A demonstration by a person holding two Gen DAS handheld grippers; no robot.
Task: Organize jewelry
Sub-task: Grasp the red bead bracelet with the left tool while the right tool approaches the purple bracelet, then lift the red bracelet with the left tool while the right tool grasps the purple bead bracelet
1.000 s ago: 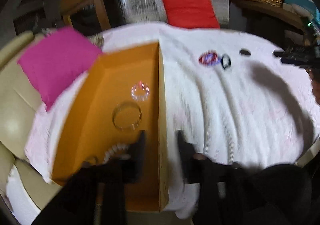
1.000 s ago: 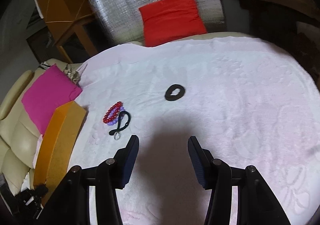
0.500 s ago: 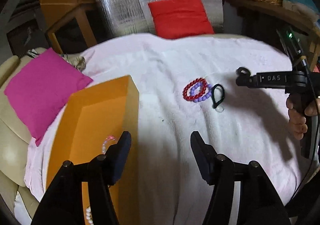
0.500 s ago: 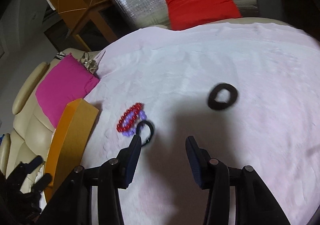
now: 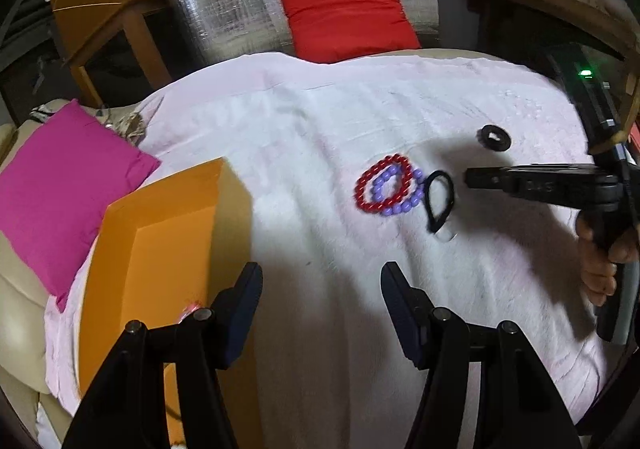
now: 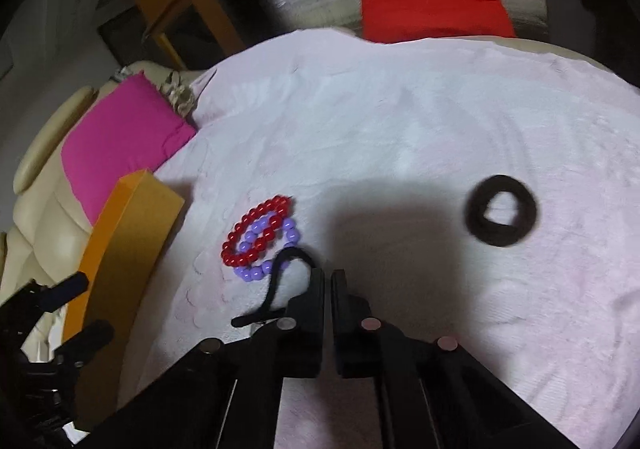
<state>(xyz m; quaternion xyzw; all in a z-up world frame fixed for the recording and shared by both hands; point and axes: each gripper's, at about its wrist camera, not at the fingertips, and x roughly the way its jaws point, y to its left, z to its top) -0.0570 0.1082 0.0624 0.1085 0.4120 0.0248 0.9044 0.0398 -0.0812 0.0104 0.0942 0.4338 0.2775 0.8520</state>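
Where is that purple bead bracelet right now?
In both wrist views the purple bracelet lies on the white cloth, overlapped by the red bracelet, with the black cord loop beside it.

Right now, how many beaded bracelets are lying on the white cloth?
2. The red bracelet and the purple bracelet lie overlapped mid-cloth, beside the black cord loop. More may be hidden inside the orange box.

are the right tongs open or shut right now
Shut: the right tongs have their fingers nearly touching, beside the black cord.
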